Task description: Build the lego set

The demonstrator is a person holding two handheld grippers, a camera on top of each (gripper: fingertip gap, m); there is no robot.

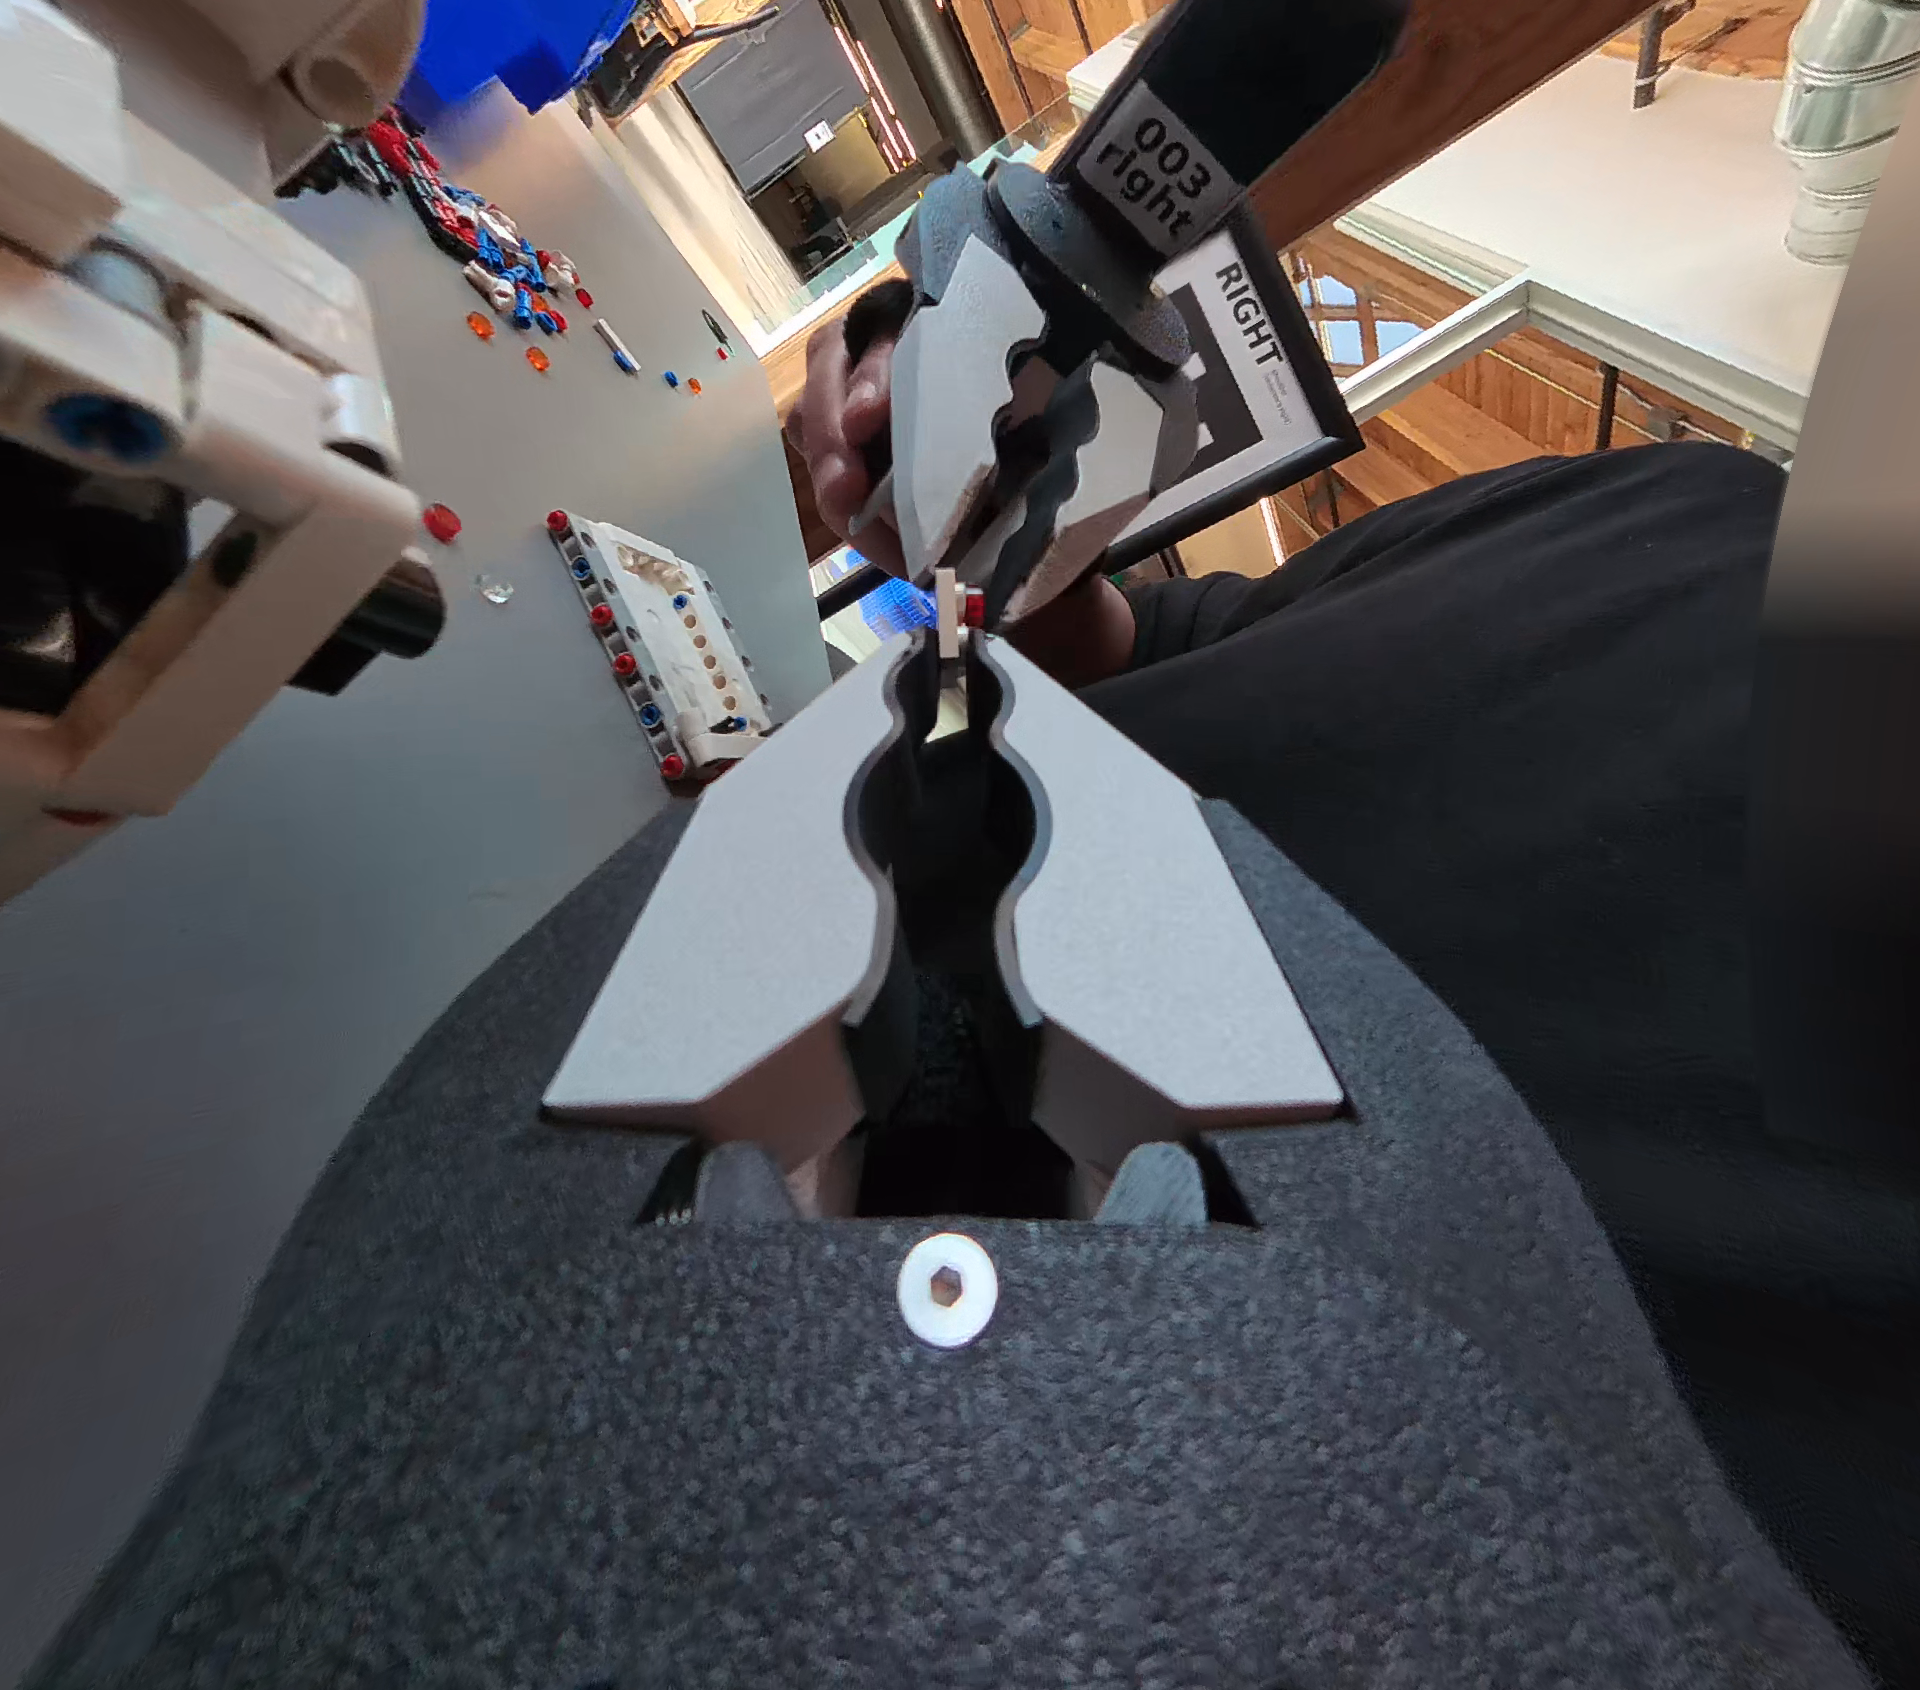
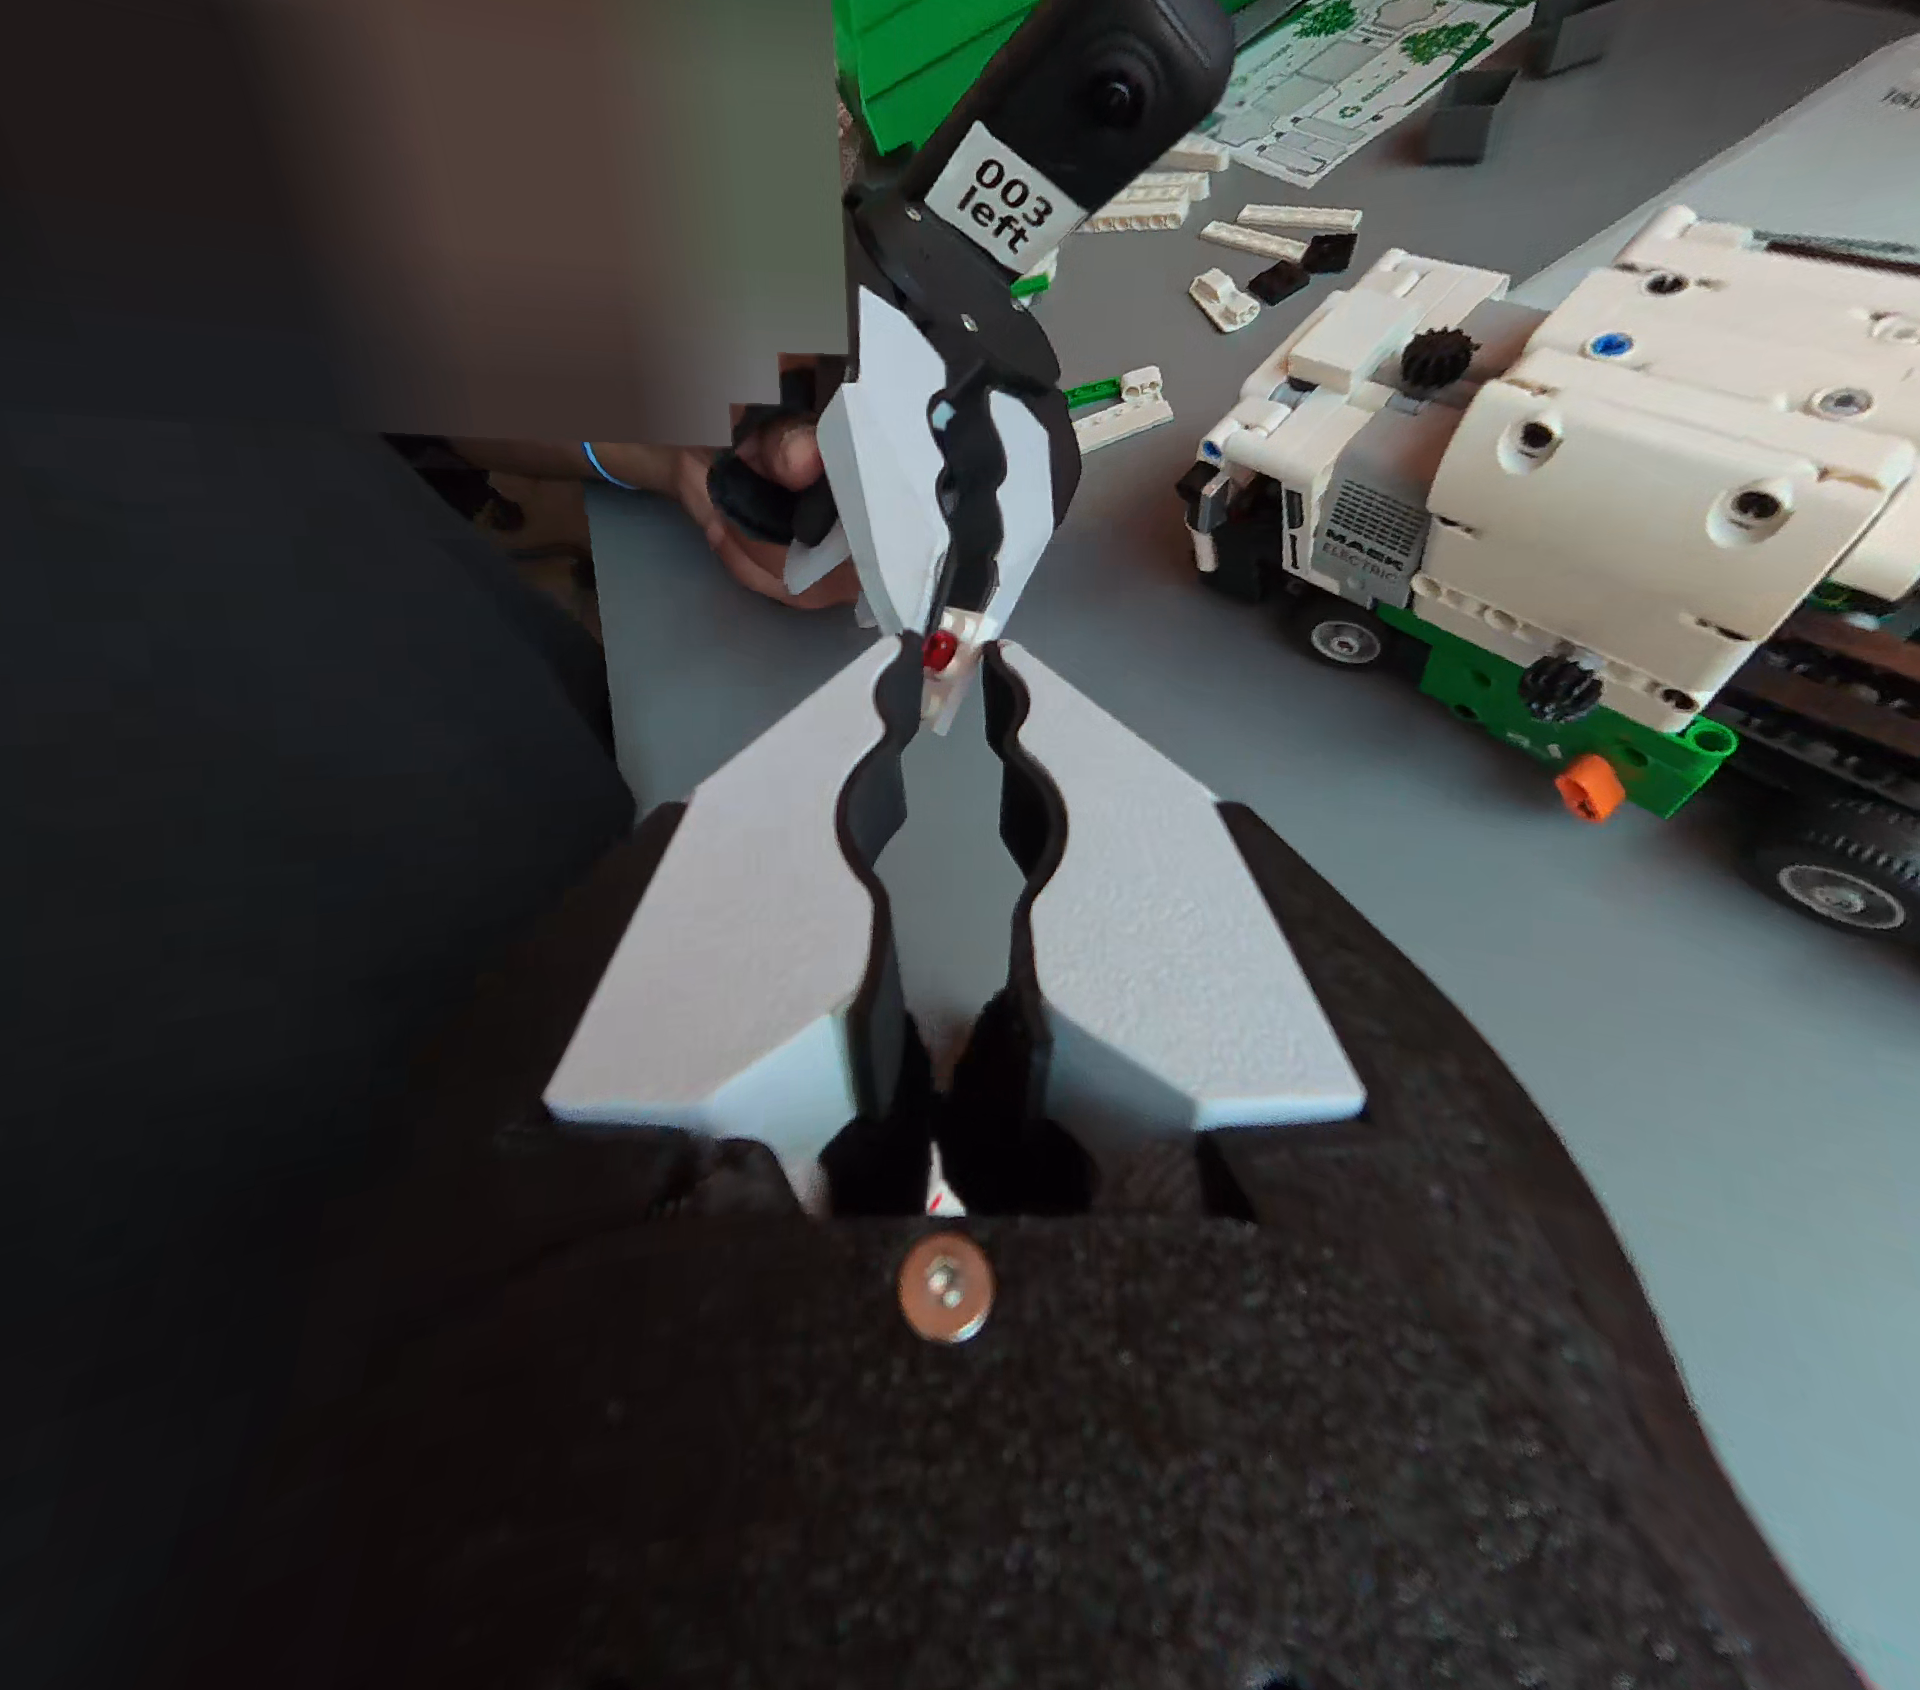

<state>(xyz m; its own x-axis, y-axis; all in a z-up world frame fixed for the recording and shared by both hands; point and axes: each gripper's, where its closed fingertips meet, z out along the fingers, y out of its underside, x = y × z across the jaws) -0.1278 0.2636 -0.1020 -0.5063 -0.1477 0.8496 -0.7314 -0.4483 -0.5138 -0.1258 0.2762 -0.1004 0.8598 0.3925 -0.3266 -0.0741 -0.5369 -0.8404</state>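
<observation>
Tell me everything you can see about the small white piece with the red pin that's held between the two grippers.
The small white plastic beam piece is narrow and flat, with a glossy red round pin stuck in its side. It is held in mid-air above the grey table. The left gripper has its jaws closed on one end; the right gripper meets the other end at the pin, jaws slightly apart.
</observation>
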